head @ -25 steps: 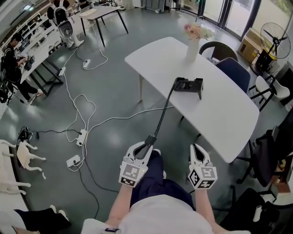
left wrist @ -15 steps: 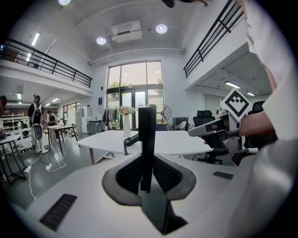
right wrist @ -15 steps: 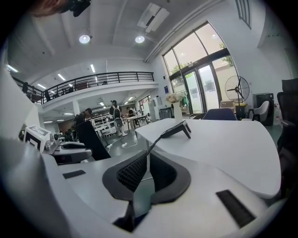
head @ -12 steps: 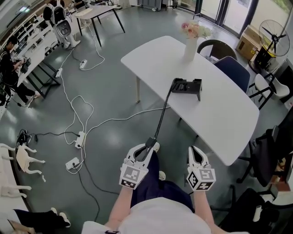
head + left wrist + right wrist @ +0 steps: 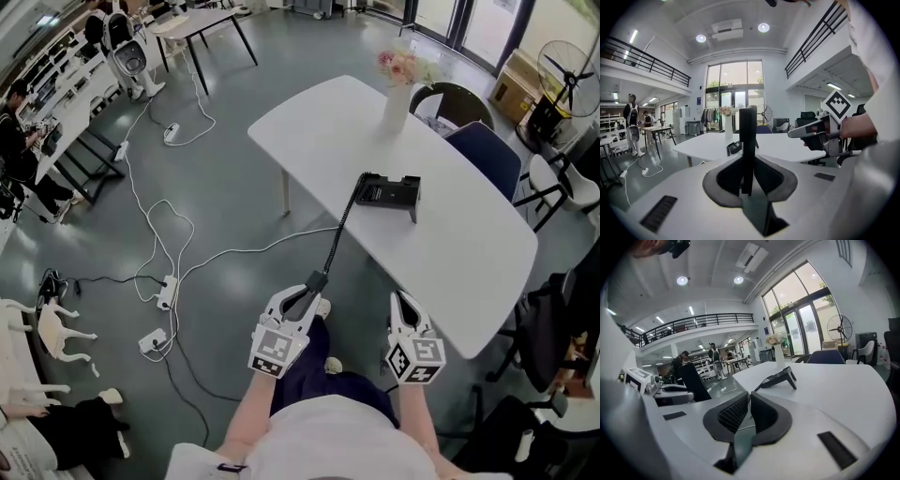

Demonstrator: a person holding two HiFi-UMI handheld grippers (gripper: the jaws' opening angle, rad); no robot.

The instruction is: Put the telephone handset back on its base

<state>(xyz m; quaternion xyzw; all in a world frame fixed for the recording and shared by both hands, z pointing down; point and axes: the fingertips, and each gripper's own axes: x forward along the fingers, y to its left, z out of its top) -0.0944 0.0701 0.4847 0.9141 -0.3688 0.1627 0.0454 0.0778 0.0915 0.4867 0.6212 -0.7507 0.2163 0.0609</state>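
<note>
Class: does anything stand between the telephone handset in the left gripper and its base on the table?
Nothing visible blocks it. Between the handset in the left gripper and the base lie only open floor, bare table and the coiled cord. The vase stands beyond.

Telephone base (image 5: 389,191) sits on the table (image 5: 469,253), mid-length, close to its left edge. Vase (image 5: 397,105) stands on the same table, behind the base, at the far end. Cord (image 5: 339,234) runs from the base over the left edge and down to the handset (image 5: 747,131), which stands between the jaws of the left gripper (image 5: 302,302), in front of the table and off it. Right gripper (image 5: 406,307) sits just right of it, near the table's near corner. Chairs (image 5: 486,152) are along the table's right side, with the fan (image 5: 564,82) behind them. Power strips (image 5: 167,289) lie on the floor to the left, and a second table (image 5: 199,22) is far back left.
</note>
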